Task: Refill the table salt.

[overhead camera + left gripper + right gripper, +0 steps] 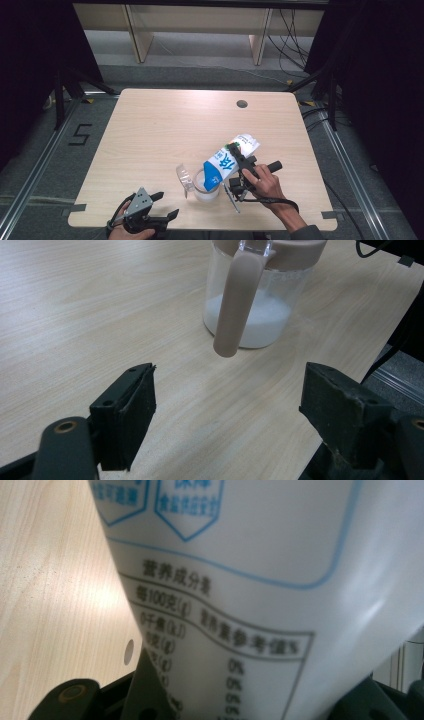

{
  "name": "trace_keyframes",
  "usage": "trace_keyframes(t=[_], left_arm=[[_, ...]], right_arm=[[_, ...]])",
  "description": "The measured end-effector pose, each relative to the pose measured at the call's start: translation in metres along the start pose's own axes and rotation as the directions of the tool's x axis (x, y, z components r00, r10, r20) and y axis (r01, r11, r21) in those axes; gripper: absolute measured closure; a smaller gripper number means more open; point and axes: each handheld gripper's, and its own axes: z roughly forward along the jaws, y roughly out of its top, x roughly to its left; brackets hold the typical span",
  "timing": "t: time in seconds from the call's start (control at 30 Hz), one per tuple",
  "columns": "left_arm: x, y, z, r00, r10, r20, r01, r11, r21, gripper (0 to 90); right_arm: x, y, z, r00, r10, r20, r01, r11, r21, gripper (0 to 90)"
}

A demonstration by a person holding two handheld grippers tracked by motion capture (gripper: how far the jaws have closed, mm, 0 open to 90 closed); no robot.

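Bag (227, 162) of white grains, tipped mouth-down over the jug (206, 189) near the table's (150, 130) front edge, pinched by right gripper (239, 167). Left gripper (162, 206) rests at front-left edge, jaws spread, empty. Jug's rim hidden behind bag.

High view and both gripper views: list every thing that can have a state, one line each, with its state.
Salt bag: tilted, mouth down over the jug, clamped in the right gripper.
Jug: upright on the table, lid flipped open, partly filled with white grains.
Right gripper: shut on the salt bag.
Left gripper: open, holding nothing, pointed at the jug.
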Motion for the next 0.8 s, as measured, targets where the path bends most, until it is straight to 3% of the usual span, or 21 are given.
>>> trace_keyframes(t=[0.8], left_arm=[[-0.0001,0.0000,0.0003,1.0000,-0.003,0.001,0.003,1.0000,-0.004,21.7]], right_arm=[[0.0000,0.0011,-0.0017,0.9999,0.006,-0.014,-0.006,1.000,0.019,63.9]])
